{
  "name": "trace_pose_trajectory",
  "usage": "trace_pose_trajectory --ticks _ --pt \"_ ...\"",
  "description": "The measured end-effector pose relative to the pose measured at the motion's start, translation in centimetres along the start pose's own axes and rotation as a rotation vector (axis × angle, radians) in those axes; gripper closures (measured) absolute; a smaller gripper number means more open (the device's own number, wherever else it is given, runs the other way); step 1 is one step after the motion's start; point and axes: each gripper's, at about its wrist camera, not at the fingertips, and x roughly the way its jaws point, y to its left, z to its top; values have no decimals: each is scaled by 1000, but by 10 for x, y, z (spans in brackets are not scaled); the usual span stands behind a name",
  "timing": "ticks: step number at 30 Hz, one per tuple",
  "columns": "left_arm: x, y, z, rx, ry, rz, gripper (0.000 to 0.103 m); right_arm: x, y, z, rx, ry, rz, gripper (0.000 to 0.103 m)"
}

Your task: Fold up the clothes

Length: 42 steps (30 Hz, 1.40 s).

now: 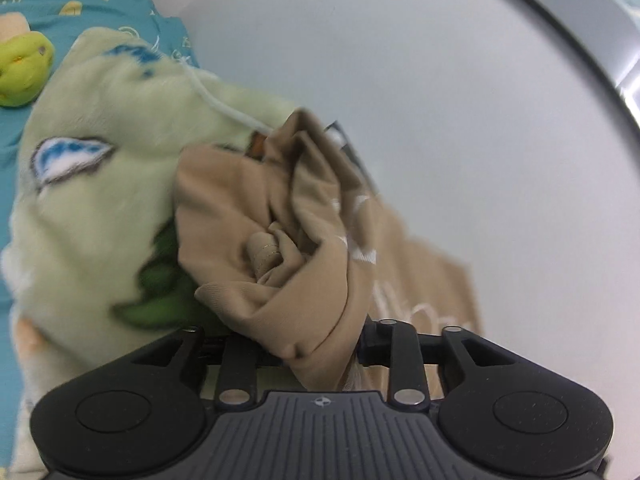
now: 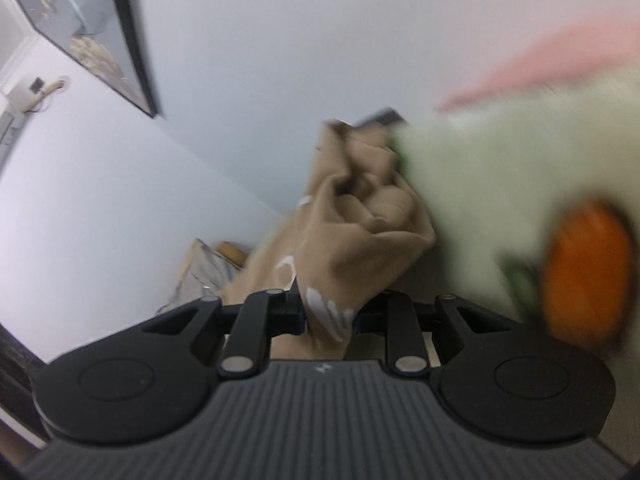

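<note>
The tan shirt [image 1: 288,216] is hanging bunched up, pinched by the left gripper [image 1: 320,344] and the right gripper [image 2: 326,314]. Its white letters [image 1: 362,250] are too crumpled to read. A fluffy green blanket [image 1: 100,200] is lying beside it, below a white wall [image 2: 260,60].

Bright, even, cool daylight in both views; soft, faint shadows only. Strong fisheye bending toward the rims, dark corners. Heavy motion blur right of the tan garment [image 2: 352,216] in the right wrist view; milder smear left of it in the left.
</note>
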Motion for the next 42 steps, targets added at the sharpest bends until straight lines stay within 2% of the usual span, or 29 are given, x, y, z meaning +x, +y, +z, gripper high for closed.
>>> trace_pose_trajectory --ticks 2,4,5,6,7,11,15,20,21,22,23,24,27,32,38,42 --pt "3 9 -16 37 13 27 58 4 -7 -10 0 13 -37 77" --pt "2 9 -18 69 9 44 51 7 -8 -12 12 25 -56 74" --pt "-1 6 -17 79 12 62 42 7 -7 -12 9 30 -67 73" --pt "-6 0 -14 97 15 80 31 6 -4 -11 7 48 -89 69" --pt "-11 -6 -10 116 17 98 27 5 -1 -10 5 68 -113 65" --pt "-52 -45 -1 222 17 159 15 -13 12 -5 14 133 -217 61" --pt "-99 -87 -13 352 -60 171 0 -47 30 -5 -53 138 -223 61" --pt "-175 -138 -44 462 -153 178 0 -96 61 -4 -171 140 -145 60" --pt "-190 -147 -50 482 -170 180 0 -106 69 -6 -203 137 -122 53" --pt "-206 -156 -59 506 -190 188 0 -120 79 -11 -243 121 -97 35" --pt "-221 -164 -68 530 -210 197 0 -134 87 -15 -282 93 -76 25" --pt "-237 -173 -77 555 -230 206 0 -145 95 -14 -320 61 -60 10" --pt "-274 -186 -103 597 -280 238 0 -178 115 -20 -433 -26 -30 7" --pt "-323 -196 -144 639 -369 232 0 -225 131 -48 -589 -131 -5 7" --pt "-359 -195 -181 684 -442 233 0 -256 130 -83 -670 -202 18 7" --pt "-373 -185 -197 664 -472 218 0 -263 131 -103 -705 -235 17 7"
